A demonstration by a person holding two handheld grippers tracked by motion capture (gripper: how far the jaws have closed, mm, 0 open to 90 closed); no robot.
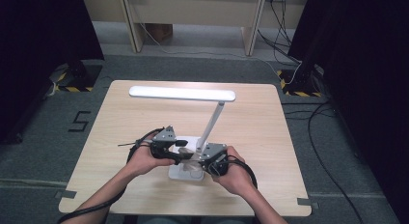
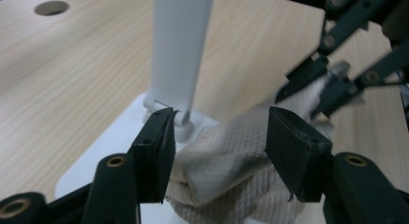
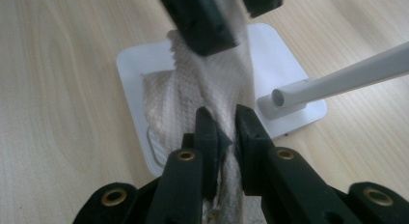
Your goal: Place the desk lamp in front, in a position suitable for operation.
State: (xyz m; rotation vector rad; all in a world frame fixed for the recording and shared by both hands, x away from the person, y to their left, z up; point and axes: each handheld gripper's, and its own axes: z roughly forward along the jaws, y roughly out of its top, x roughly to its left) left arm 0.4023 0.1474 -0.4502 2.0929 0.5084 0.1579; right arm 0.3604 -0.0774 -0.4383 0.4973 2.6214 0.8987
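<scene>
Cloth (image 3: 212, 93) lies bunched on the white lamp base (image 3: 140, 64), centre-bottom of high view. Right tool (image 3: 225, 120) is pinched tight on one end; left tool (image 2: 219, 137) stands wide w/ cloth between its pads, not gripped. Risk: a pull by the right tool before the left grips could drag cloth off, or tip the lamp (image 1: 182, 93) on the counter (image 1: 260, 132).

A black "5" is marked on the grey floor (image 1: 81, 120).

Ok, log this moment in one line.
right gripper: shut on cloth | left gripper: open, astride cloth | cloth: on lamp base | lamp: upright on table
</scene>
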